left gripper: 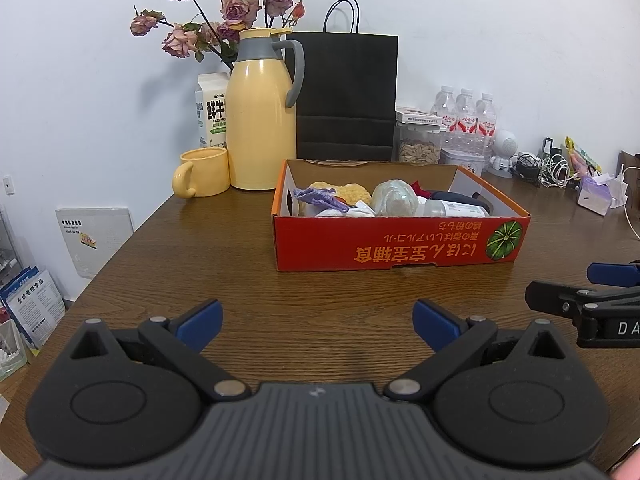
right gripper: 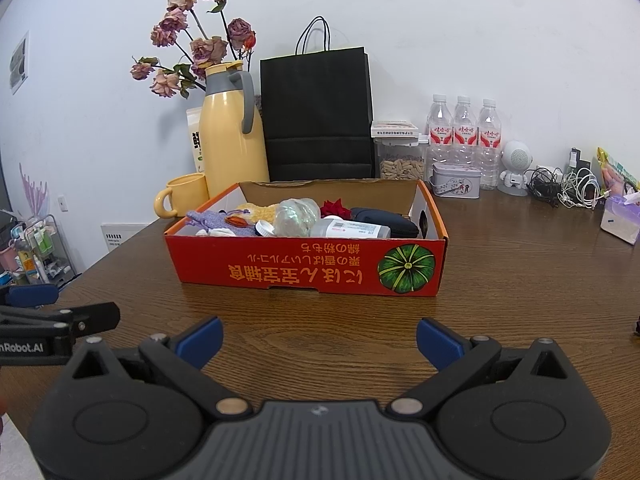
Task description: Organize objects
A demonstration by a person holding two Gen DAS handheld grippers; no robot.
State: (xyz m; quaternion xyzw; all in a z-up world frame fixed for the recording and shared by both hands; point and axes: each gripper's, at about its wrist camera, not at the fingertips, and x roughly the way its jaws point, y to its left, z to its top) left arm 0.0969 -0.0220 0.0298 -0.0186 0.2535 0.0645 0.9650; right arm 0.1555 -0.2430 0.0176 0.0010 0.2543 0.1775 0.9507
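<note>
Red cardboard box (right gripper: 304, 264) holds a bottle (right gripper: 352, 229), purple pouch (right gripper: 210, 220) and sponge; both tongs gape empty.

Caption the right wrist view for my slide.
Open right gripper hovers over the wooden table, facing a red cardboard box of assorted items.

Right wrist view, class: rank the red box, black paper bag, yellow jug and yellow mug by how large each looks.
1. red box, though nearest the camera
2. black paper bag
3. yellow jug
4. yellow mug
</note>
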